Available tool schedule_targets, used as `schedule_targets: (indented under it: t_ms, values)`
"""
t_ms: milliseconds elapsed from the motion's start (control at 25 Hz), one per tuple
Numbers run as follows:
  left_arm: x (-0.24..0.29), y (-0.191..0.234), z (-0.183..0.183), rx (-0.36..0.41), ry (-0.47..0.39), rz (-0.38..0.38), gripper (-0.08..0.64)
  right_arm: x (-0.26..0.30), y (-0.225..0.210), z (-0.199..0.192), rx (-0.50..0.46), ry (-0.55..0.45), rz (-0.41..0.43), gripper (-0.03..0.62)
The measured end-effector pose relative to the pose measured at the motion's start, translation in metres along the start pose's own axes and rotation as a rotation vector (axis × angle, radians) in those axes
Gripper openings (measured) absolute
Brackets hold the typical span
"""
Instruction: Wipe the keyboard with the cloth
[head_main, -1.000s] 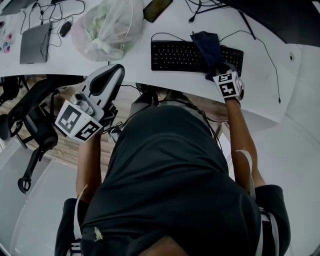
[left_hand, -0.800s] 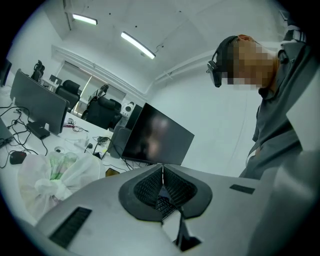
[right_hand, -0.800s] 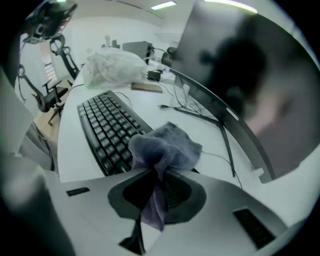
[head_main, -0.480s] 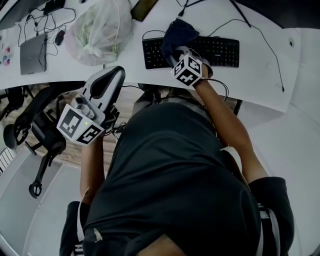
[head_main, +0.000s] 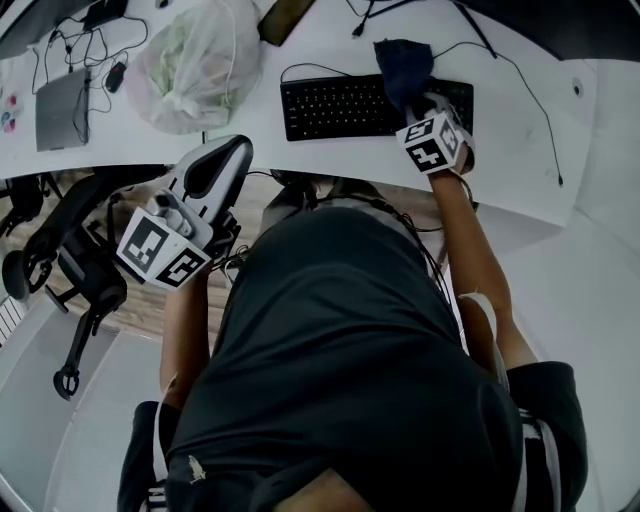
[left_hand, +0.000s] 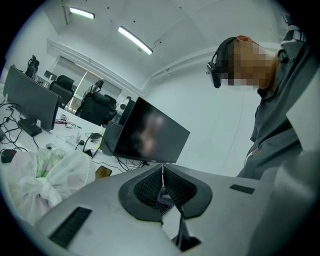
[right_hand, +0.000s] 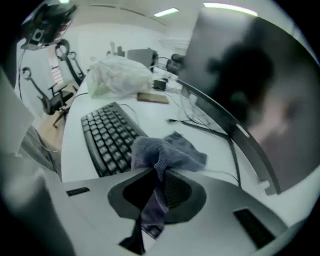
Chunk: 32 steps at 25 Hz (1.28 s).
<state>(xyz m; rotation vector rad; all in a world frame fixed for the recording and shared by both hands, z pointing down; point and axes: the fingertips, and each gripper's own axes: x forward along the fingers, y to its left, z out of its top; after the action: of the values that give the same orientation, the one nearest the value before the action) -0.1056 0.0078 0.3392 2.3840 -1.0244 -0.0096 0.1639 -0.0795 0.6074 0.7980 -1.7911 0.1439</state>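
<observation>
Head view: keyboard (head_main: 375, 105) sits on the white desk (head_main: 520, 150) at 12 o'clock from the person. Cloth (head_main: 403, 65) is at about 1 o'clock, draped over the keyboard's right part and onto the desk behind it. Right gripper (head_main: 418, 102) is over that same end, cube toward the person.

Right gripper view: jaws clamped on the cloth (right_hand: 165, 155). One tail runs down between them and the bunched rest spills out ahead of the tips. Keyboard (right_hand: 107, 137) is at 10 o'clock from the jaws and the monitor (right_hand: 245, 85) fills 2 o'clock. Plastic bag (right_hand: 120, 75) is at 11 o'clock, past the keyboard.

Left gripper (head_main: 222, 155) is off the desk at 10 o'clock from the person, beside the chair (head_main: 70, 240), well apart from the keyboard. Left gripper view: jaws closed tip to tip with nothing between them (left_hand: 162, 187), pointing up at the monitor (left_hand: 150, 132). Bag (left_hand: 45, 175) is at 9 o'clock.
</observation>
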Motion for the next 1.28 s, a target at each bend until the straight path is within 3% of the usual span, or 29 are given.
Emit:
schedule_targets:
  t_ms: [200,280,360,480,600,720,800,880,1000,1120,1200,1280]
  values:
    - [0.002,-0.005,0.005,0.019,0.013,-0.007,0.006,0.017,0.161,0.111,-0.378,-0.091,0.251,0.046]
    - [-0.001,-0.005,0.006,0.02,0.012,0.001,0.006,0.012,0.188,0.132,-0.399,-0.151,0.339,0.046]
    - [-0.005,-0.003,0.006,0.016,0.01,0.009,0.006,0.015,0.184,0.129,-0.331,-0.167,0.387,0.046]
    - [-0.012,0.002,0.004,0.004,-0.001,0.02,0.006,0.021,0.123,0.082,-0.163,-0.123,0.328,0.046]
    - [-0.018,0.008,0.003,-0.007,-0.017,0.028,0.006,0.012,0.036,0.012,0.009,-0.028,0.175,0.046]
    - [-0.022,0.012,0.002,-0.016,-0.028,0.028,0.006,-0.011,-0.029,-0.049,0.097,0.132,0.0,0.046]
    - [-0.022,0.013,0.001,-0.018,-0.027,0.024,0.006,-0.012,-0.037,-0.053,0.101,0.157,-0.038,0.046]
    - [-0.02,0.013,0.001,-0.017,-0.02,0.014,0.006,0.003,-0.005,-0.029,0.032,0.138,0.01,0.046]
    - [-0.017,0.01,0.004,0.0,-0.011,-0.005,0.006,0.027,0.09,0.045,-0.172,0.033,0.148,0.046]
    - [-0.021,0.011,0.002,0.014,-0.013,0.008,0.006,0.01,0.198,0.138,-0.323,-0.148,0.385,0.046]
    - [-0.023,0.011,-0.001,0.014,-0.006,0.016,0.006,-0.003,0.228,0.175,-0.373,-0.231,0.443,0.046]
    - [-0.023,0.01,0.0,0.016,0.004,0.014,0.006,-0.007,0.225,0.188,-0.367,-0.254,0.441,0.046]
